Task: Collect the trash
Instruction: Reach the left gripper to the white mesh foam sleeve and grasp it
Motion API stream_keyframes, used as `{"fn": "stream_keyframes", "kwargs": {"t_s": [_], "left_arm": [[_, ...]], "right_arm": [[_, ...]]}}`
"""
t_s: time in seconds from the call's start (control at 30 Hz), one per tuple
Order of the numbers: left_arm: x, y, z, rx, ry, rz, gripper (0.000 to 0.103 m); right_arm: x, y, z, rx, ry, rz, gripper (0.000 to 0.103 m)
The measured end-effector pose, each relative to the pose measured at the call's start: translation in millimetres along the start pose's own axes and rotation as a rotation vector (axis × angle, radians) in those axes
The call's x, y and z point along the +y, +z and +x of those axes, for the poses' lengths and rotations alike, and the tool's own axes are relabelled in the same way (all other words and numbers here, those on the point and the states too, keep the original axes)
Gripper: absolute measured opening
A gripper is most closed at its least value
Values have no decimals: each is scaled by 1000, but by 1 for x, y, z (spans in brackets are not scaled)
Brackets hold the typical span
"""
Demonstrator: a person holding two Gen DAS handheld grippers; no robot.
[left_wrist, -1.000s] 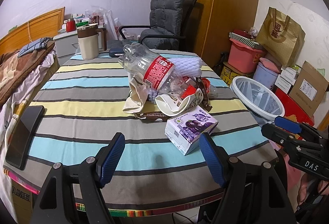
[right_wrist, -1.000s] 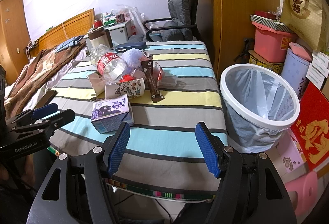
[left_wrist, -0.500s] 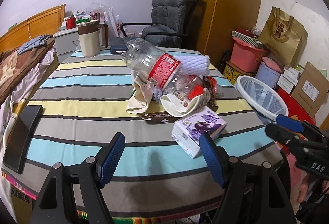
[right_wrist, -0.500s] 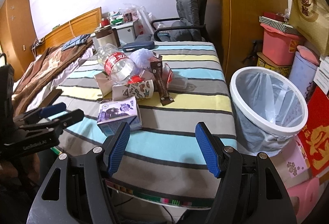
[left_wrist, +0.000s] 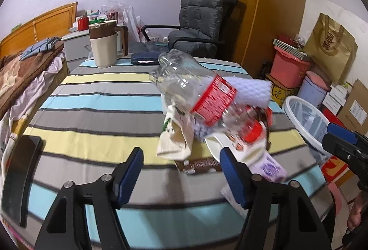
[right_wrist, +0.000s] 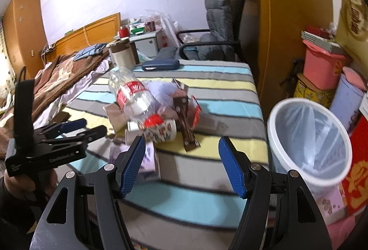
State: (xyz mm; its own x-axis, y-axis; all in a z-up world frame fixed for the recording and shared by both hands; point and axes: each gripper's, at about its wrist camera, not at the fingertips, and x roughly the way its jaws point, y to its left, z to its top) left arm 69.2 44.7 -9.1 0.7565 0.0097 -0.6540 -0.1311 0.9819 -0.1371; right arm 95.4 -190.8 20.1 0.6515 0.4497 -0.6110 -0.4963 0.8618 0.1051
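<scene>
A trash pile lies mid-table: a clear bottle with a red label (left_wrist: 197, 93) (right_wrist: 133, 96), a cream paper bag (left_wrist: 177, 135), a printed paper cup (right_wrist: 161, 132), a brown wrapper (right_wrist: 187, 128) and a purple carton (left_wrist: 269, 169) (right_wrist: 147, 158). My left gripper (left_wrist: 181, 169) hovers at the pile's near edge. Its jaws are closing with nothing pressed between them, and the carton lies just outside its right finger. My right gripper (right_wrist: 181, 165) is open over the striped cloth, with the carton behind its left finger. A white lined bin (right_wrist: 299, 101) (left_wrist: 299, 98) stands off the table's right edge.
On the striped table (left_wrist: 92, 100) stand a beige-and-brown jug (left_wrist: 103, 45) and a blue case (left_wrist: 145, 58) at the back, with a black phone (left_wrist: 20, 171) at the left edge. A grey chair (left_wrist: 197, 20) stands behind the table, a bed on the left, and boxes and tubs on the right.
Both grippers have moved forward toward the pile. The left gripper's jaws have narrowed slightly, and the purple carton now sits beside its right finger.
</scene>
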Motion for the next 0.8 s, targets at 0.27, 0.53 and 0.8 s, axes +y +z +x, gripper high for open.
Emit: {"fn": "stream_keyframes", "kwargs": {"t_s": [0.27,0.53,0.8], "left_arm": [[7,17,28,8,-5,-25,55],[14,20,48,29,-19,-44,43],[13,20,51,32,-51,-38,20]], "right_arm": [[-1,27,29,-13,50,-30,67],[-4,44,62,17,94,-37,61],[-2,43,72,61,124,-51,32]]}}
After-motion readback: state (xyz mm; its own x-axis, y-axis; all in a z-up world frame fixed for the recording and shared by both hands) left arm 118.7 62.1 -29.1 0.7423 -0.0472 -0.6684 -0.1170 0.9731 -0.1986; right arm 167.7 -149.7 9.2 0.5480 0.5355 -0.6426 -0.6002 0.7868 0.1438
